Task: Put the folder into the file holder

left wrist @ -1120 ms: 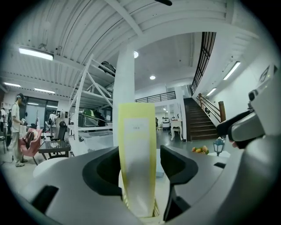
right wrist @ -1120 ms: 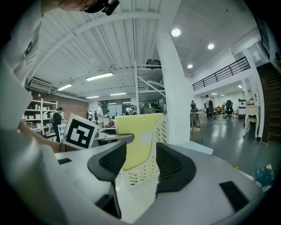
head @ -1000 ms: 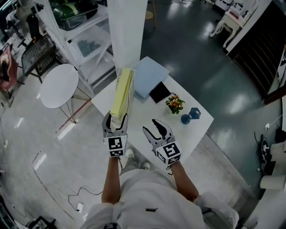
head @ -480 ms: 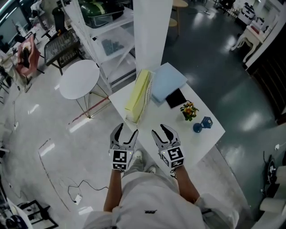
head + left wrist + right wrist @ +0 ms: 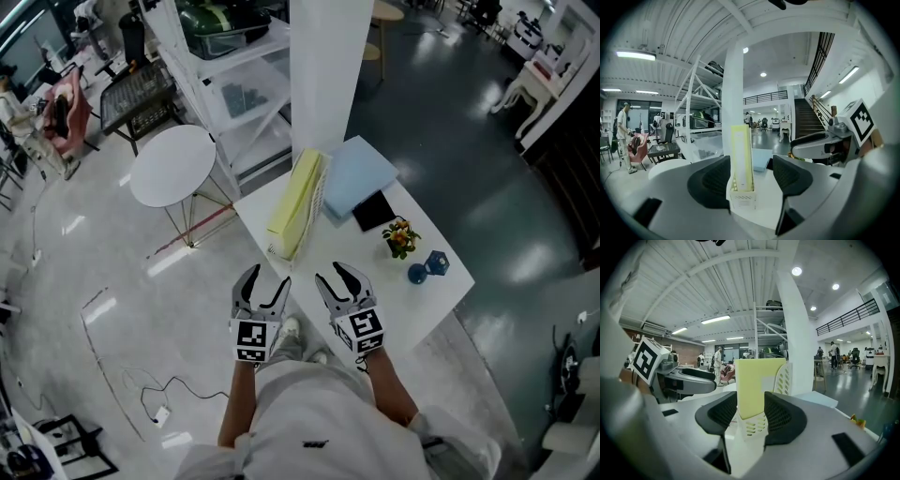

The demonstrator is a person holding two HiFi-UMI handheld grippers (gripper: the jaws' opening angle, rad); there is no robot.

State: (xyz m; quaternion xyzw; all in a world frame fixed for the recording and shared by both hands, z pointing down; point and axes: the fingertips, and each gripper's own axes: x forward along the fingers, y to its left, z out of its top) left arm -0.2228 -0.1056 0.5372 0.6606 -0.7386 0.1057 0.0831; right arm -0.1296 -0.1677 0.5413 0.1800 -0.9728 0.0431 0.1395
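Left gripper (image 5: 266, 277) withdrawn | 1 folder (image 5: 292, 204) in 1 file holder (image 5: 742, 198)

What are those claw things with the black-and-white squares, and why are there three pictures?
Those are grippers, tongs a person holds, one in each hand. One camera sits on the person's head and looks down; the other two ride on the grippers. The left gripper is open; the right gripper is shut. Both hold nothing. On the white table a yellow folder stands in a white file holder. Beside it lie a light blue pad, a flat black thing, small flowers and a blue ornament.
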